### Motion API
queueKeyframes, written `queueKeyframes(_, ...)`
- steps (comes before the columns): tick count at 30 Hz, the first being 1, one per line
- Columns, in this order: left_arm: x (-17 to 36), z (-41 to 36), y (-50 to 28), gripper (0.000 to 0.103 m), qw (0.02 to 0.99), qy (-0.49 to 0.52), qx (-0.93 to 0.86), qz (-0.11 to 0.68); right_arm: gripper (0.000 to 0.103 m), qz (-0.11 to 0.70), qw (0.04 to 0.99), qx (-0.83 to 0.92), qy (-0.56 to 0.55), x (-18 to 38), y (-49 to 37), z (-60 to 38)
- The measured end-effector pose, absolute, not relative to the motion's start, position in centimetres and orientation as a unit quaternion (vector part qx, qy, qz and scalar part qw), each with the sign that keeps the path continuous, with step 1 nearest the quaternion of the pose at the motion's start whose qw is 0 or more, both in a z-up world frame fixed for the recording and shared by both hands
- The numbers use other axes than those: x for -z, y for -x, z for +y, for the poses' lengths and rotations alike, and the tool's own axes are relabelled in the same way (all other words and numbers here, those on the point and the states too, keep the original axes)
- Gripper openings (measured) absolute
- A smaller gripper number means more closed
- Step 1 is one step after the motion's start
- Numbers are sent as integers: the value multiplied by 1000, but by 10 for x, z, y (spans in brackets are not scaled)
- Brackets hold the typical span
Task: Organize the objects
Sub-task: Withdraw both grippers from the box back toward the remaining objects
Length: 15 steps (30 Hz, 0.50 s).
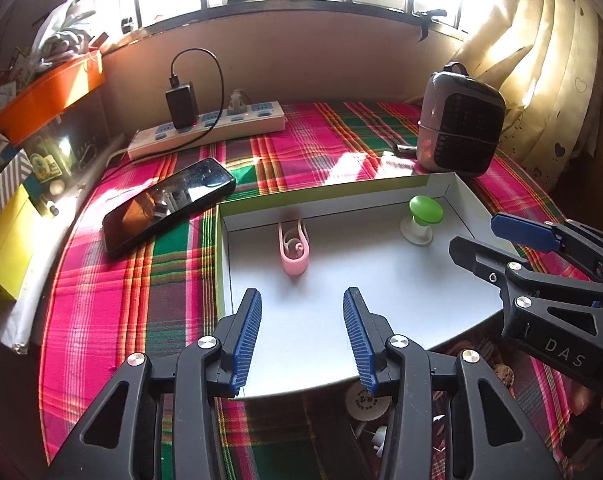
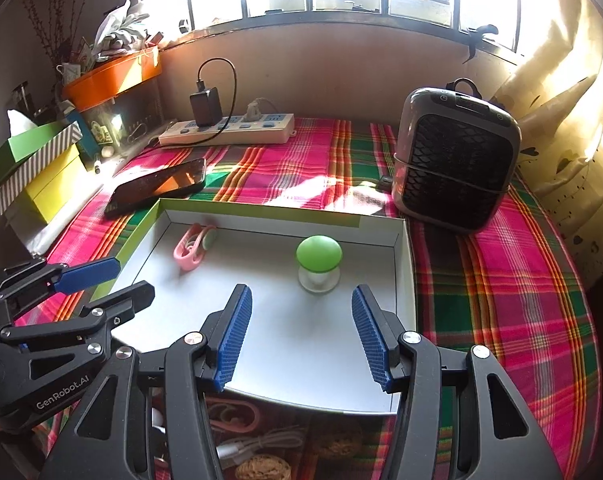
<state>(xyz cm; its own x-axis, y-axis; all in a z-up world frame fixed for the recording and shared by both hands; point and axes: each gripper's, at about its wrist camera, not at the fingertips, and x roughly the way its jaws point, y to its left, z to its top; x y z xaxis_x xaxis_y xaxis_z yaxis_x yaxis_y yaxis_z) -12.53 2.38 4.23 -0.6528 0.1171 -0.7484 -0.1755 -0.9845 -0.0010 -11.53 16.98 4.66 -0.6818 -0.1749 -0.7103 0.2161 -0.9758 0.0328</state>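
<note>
- Left wrist view: the left gripper (image 1: 301, 320) hangs over the near part of the shallow box (image 1: 459, 190) on the plaid-covered bench (image 1: 101, 300), jaws parted about halfway, nothing between the blue pads.
- Pink clip (image 1: 294, 248) lies inside the box, ahead of those jaws, untouched.
- Green knob (image 2: 318, 255) stands upright further right in the box.
- Right gripper (image 2: 301, 334) hovers before the knob, jaws released and empty.

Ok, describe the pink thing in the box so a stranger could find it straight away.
On the plaid cloth lies a shallow white box with a lime-green outside. Inside, near its far wall on the side toward the black phone, lies the pink loop-shaped holder. Its only neighbour in the box, the green mushroom-shaped knob, stands upright; the pink one lies flat.
</note>
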Motion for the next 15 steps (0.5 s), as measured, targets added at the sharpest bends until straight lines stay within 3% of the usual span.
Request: queueKeyframes(15, -45, 16, 70, 41, 58, 379, -922, 46, 54, 35, 104, 927, -359, -52, 63, 170)
